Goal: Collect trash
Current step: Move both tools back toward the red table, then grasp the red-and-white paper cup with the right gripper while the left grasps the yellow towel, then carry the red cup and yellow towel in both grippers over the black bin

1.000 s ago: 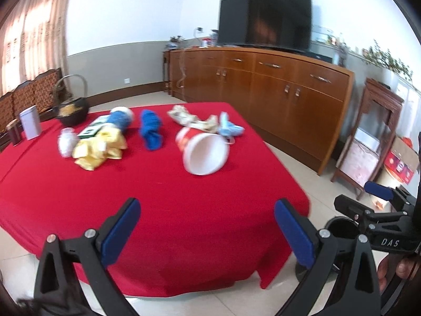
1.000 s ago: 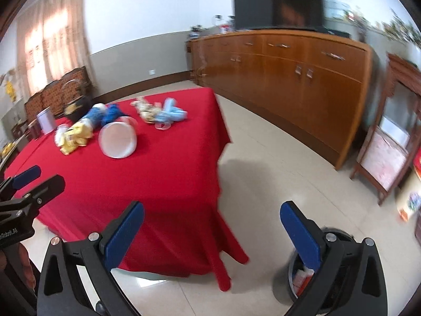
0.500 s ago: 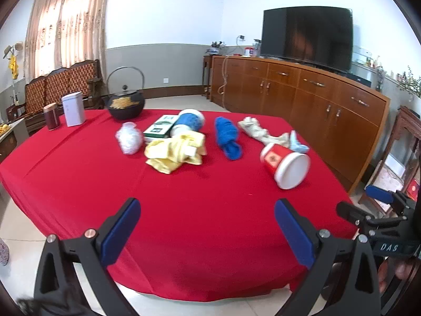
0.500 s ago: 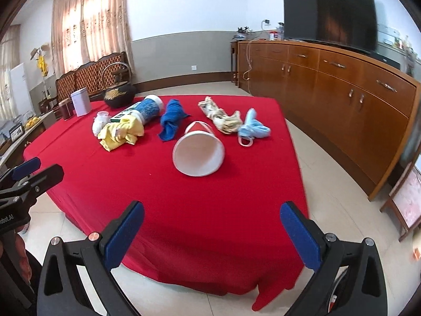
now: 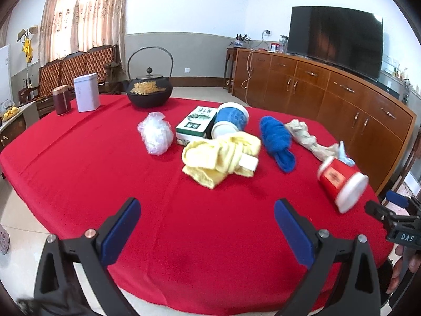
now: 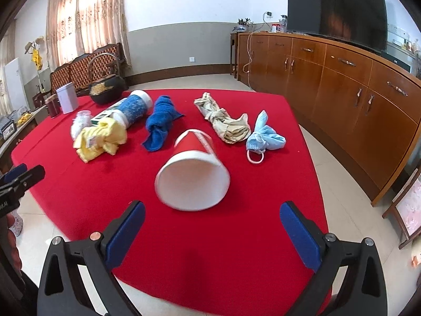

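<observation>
A red-clothed table (image 5: 105, 173) holds scattered items. A red paper cup (image 6: 193, 173) lies on its side, its open mouth toward my right gripper (image 6: 210, 226), which is open and empty just in front of it. A yellow cloth (image 5: 221, 158), a blue cloth (image 5: 276, 139), a beige rag (image 5: 307, 137), a clear plastic bag (image 5: 156, 137), a blue-and-white tub (image 5: 230, 119) and a blue face mask (image 6: 265, 138) lie further back. My left gripper (image 5: 208, 221) is open and empty above the near part of the table, short of the yellow cloth.
A black iron kettle (image 5: 149, 90), a white tin (image 5: 86, 92) and a dark red canister (image 5: 61, 102) stand at the table's far left. A green-white box (image 5: 196, 122) lies by the tub. A long wooden sideboard (image 6: 342, 84) with a TV (image 6: 334, 13) runs along the right wall.
Both views swung left from the floor and table corner onto the table. Both grippers came closer to the items. The jaws stayed open.
</observation>
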Motion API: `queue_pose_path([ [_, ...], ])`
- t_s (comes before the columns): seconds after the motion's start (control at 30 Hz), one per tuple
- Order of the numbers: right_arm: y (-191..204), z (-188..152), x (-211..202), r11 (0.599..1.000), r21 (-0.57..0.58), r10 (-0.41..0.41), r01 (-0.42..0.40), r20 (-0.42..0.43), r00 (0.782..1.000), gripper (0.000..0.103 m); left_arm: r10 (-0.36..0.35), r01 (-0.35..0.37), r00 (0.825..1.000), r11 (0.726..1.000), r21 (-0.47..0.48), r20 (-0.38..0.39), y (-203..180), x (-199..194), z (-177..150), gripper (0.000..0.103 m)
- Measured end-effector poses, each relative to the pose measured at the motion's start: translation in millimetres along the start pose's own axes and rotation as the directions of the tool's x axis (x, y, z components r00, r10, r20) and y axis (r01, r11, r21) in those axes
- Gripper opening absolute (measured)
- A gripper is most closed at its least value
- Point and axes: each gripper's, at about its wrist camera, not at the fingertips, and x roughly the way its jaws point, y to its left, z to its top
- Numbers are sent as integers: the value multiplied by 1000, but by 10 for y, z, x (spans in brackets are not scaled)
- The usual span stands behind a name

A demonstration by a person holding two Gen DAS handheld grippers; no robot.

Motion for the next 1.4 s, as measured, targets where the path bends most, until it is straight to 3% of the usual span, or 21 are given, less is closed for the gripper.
queue_pose_path([
  [0.27, -97, 147, 394, 1000, 7, 1, 0, -41, 999, 92, -12, 12, 999, 1000, -11, -42, -21, 424, 169, 101],
  [0.37, -83, 211, 517, 1000, 2, 13, -13, -55, 998, 81, -18, 18, 998, 1000, -12, -53, -34, 554, 208, 100],
  [0.47, -56, 290, 628, 1000, 3, 29, -29, -66, 997, 68, -32, 31, 997, 999, -13, -68, -59, 685, 256, 99],
  [0.6, 0, 353, 737, 999, 4, 51, -51, -78, 996, 38, -59, 55, 993, 998, -34, -103, -62, 869, 331, 95],
  [0.7, 35, 355, 785, 998, 5, 61, -61, -83, 995, 15, -82, 79, 988, 996, -29, -134, -90, 985, 373, 86],
  [0.73, 43, 352, 789, 998, 6, 62, -62, -83, 995, 9, -94, 92, 984, 995, -25, -150, -109, 1021, 375, 77],
  [0.8, 38, 355, 780, 998, 12, 61, -60, -71, 996, 6, -137, 137, 977, 990, -14, -163, -155, 1049, 367, 46],
  [0.87, 10, 355, 770, 998, 25, 60, -59, -65, 996, 5, -146, 148, 976, 989, 4, -165, -200, 1047, 347, 32],
  [0.97, -24, 349, 741, 997, 37, 67, -65, -61, 996, 3, -169, 172, 976, 985, 7, -135, -209, 960, 331, 27],
  [1.4, -145, 320, 222, 997, 60, 42, -42, 1, 999, 3, -198, 203, 978, 977, 69, -71, -420, 264, 220, 26],
])
